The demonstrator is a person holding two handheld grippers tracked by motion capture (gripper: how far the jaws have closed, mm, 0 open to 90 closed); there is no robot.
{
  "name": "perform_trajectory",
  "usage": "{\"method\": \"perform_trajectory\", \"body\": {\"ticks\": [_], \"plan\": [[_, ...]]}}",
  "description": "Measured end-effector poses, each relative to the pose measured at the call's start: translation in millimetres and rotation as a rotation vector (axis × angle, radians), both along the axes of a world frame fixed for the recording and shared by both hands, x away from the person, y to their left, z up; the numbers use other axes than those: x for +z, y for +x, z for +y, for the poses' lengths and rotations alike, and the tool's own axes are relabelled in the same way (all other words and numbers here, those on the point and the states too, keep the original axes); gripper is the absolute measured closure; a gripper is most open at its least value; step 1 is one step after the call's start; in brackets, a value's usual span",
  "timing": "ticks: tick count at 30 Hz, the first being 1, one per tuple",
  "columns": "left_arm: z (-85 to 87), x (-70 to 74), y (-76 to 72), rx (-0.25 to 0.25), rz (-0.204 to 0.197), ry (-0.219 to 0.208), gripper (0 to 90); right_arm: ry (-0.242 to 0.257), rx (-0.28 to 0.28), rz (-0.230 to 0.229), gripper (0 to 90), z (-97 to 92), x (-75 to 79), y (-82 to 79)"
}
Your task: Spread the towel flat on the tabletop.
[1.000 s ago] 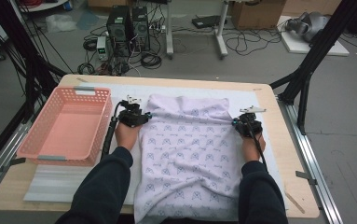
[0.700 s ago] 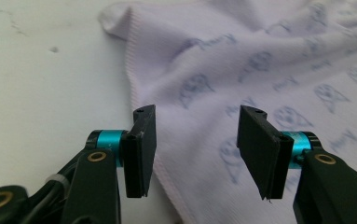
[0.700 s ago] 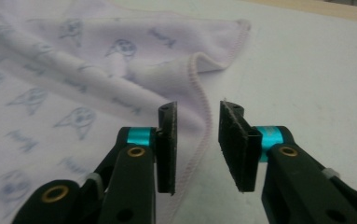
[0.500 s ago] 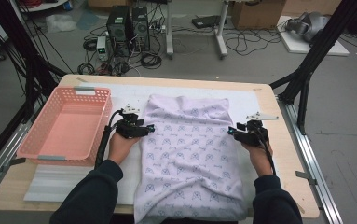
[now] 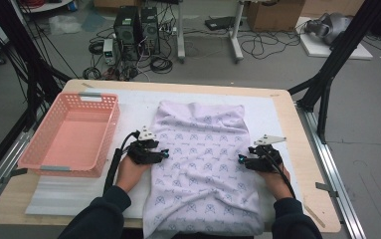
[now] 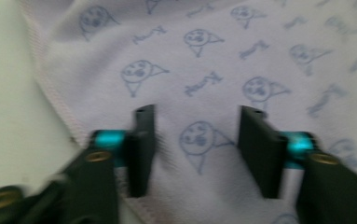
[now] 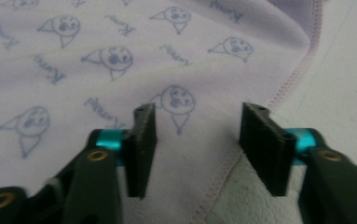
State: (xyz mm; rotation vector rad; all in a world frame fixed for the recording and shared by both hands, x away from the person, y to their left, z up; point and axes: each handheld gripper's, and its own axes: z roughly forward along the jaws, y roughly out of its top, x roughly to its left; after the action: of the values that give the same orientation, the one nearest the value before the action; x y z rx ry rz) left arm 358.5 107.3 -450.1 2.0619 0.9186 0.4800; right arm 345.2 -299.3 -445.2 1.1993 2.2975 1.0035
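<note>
A pale lilac cloth (image 5: 203,159) printed with small blue figures lies flat on the white mat, its near end hanging over the table's front edge. My left gripper (image 5: 164,154) lies at the cloth's left edge and points inward. In the left gripper view its jaws (image 6: 198,112) stand apart over the cloth (image 6: 204,60), just inside the stitched hem. My right gripper (image 5: 240,159) sits at the right edge, jaws (image 7: 199,109) apart across the hem, with cloth (image 7: 97,56) and mat beneath. Both pairs of jaws have just been closing; cloth lies between them but the pads do not press it.
A pink plastic basket (image 5: 111,129), nothing in it, stands at the left on the white mat (image 5: 133,107). The wooden table's right border (image 5: 285,114) is bare. Black frame legs, cables and computer cases stand on the floor beyond the far edge.
Both hands have slid back toward the person along the cloth's side edges, from near its far corners to about its middle. The cloth has stayed flat in place.
</note>
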Motion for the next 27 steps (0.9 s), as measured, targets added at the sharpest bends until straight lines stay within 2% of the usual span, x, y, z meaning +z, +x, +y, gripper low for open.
{"method": "perform_trajectory", "body": {"ticks": [1,2,3,4,6,8,9,10,12,15,16,17,18,20,21,22,24,27], "plan": [[-0.5,-0.5,1.8,0.013,-0.006,0.001,85.4,0.032,0.012,0.019,66.3,0.6,-0.4,1.5],[-0.7,-0.3,3.7,0.03,-0.007,0.002,86.1,0.024,0.003,0.018,70.4,3.3,-0.2,1.4],[0.2,-0.1,6.5,0.058,-0.02,0.009,86.4,0.014,0.013,0.008,80.6,5.6,0.4,1.7],[3.6,0.0,10.4,0.093,-0.03,0.007,86.5,0.014,0.029,0.012,84.7,9.1,0.8,1.7],[14.1,0.3,20.4,0.161,0.003,-0.051,86.9,-0.01,0.049,-0.001,86.2,16.4,1.7,1.5],[23.4,2.0,28.8,0.217,-0.017,-0.048,88.4,-0.012,0.075,-0.003,86.2,24.0,1.9,0.8],[29.2,2.1,33.3,0.237,-0.005,-0.093,88.4,-0.026,0.083,-0.015,85.8,26.5,1.8,1.0],[32.5,1.5,36.6,0.255,0.015,-0.115,88.4,-0.029,0.078,-0.024,82.1,28.0,2.0,1.4],[31.3,0.7,38.7,0.244,0.019,-0.099,88.3,-0.039,0.025,-0.048,61.9,27.3,2.1,3.4],[27.4,0.7,37.9,0.234,0.009,-0.08,88.3,-0.041,-0.032,-0.04,52.3,21.0,-0.6,8.1],[27.6,0.5,38.2,0.233,0.011,-0.083,88.3,-0.018,-0.04,-0.029,56.4,18.4,-1.3,10.0],[28.3,0.6,38.4,0.234,0.013,-0.083,88.4,-0.001,-0.023,-0.02,68.9,16.4,-1.6,12.0],[28.5,0.5,38.6,0.235,0.013,-0.088,88.4,0.005,0.005,-0.016,85.4,16.7,-1.4,13.5],[28.3,0.9,38.4,0.235,0.012,-0.084,88.4,-0.06,0.03,-0.045,86.6,20.2,-0.4,17.2],[27.9,0.9,38.5,0.234,0.01,-0.087,88.4,-0.066,0.026,-0.05,86.9,20.5,0.3,20.3],[27.4,0.7,38.7,0.231,0.011,-0.09,88.4,-0.097,-0.001,-0.081,87.0,19.7,0.6,24.4],[24.3,0.8,39.6,0.228,0.012,-0.096,88.4,-0.103,-0.064,-0.106,87.0,13.9,0.5,36.3],[12.6,1.8,42.1,0.213,-0.011,-0.104,88.3,-0.149,-0.142,-0.155,86.9,10.1,2.9,54.0]]}}
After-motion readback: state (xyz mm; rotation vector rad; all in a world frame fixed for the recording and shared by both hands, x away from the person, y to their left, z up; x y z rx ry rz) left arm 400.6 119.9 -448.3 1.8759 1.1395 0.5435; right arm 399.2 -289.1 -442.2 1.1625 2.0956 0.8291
